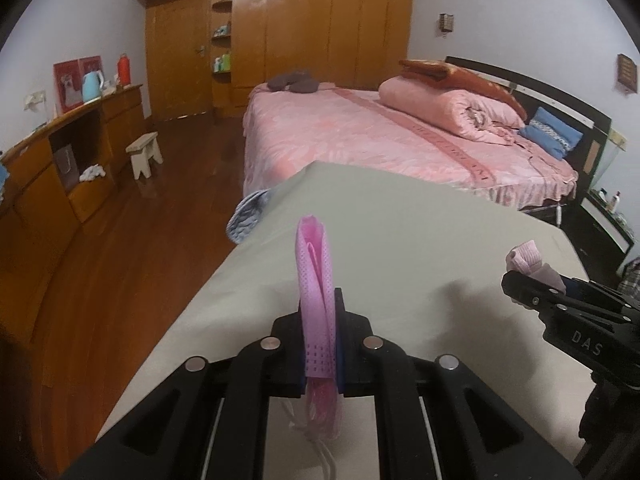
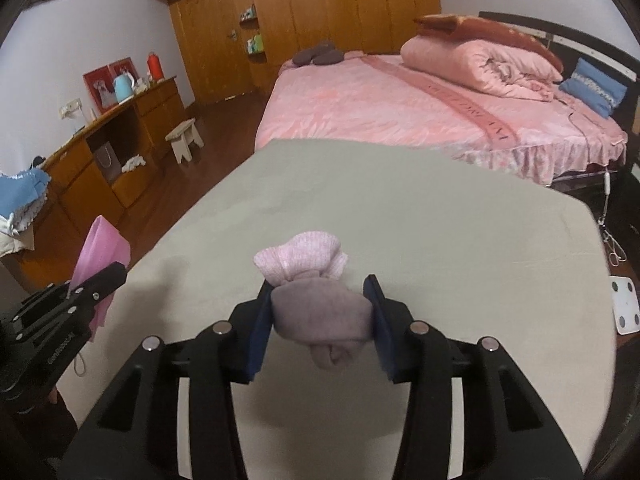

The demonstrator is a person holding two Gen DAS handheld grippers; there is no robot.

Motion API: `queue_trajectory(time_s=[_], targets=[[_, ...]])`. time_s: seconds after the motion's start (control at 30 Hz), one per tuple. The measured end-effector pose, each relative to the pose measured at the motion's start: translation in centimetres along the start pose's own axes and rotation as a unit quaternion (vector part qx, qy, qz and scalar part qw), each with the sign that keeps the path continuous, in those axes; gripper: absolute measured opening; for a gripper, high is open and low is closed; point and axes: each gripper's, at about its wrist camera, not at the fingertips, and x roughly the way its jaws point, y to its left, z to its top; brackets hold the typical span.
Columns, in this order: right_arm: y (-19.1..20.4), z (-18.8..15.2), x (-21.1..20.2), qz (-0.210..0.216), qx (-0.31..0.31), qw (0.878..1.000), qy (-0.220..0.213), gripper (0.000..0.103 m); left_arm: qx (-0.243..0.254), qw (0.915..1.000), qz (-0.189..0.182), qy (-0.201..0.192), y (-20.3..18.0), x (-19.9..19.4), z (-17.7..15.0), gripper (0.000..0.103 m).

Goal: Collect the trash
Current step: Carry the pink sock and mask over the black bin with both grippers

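Your left gripper (image 1: 320, 344) is clamped tight on a pink face mask (image 1: 316, 280), folded and standing upright between the fingers with its ear loops dangling below. Your right gripper (image 2: 318, 320) has a balled-up pink sock (image 2: 316, 304) pinched between its blue pads, long axis pointing forward over the grey table (image 2: 440, 240). Both loads are up off the surface, side by side. No bin shows in either view, so I can't tell which hand is nearer the drop spot. You'll probably need to turn and find it first.
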Motion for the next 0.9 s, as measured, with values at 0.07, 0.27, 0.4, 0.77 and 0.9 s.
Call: queue_trajectory(time_s=[0.07,0.27,0.4,0.77,0.9], targets=[[-0.7,0.0,-1.2,-0.002,0.004,1.000,-0.006,0.043,0.007,0.9999,-0.007,-0.004,-1.3,-0.7,0.4,0.010],[-2.7,0.2,-5.0,-0.014,0.008,1.000,-0.025,0.043,0.023,0.9990,-0.033,-0.019,-4.7,-3.0,1.3,0.010],[-4.2,0.0,-8.1,-0.022,0.018,0.999,-0.041,0.043,0.035,0.9978,-0.050,-0.028,-7.2,-4.4,1.7,0.010],[-8.3,-1.5,-15.6,-0.054,0.037,0.995,-0.074,0.043,0.063,0.9920,-0.101,-0.042,-13.8,-8.3,1.7,0.010],[-9.8,-2.4,-18.2,-0.066,0.044,0.993,-0.085,0.043,0.071,0.9890,-0.122,-0.044,-16.2,-9.8,1.4,0.010]])
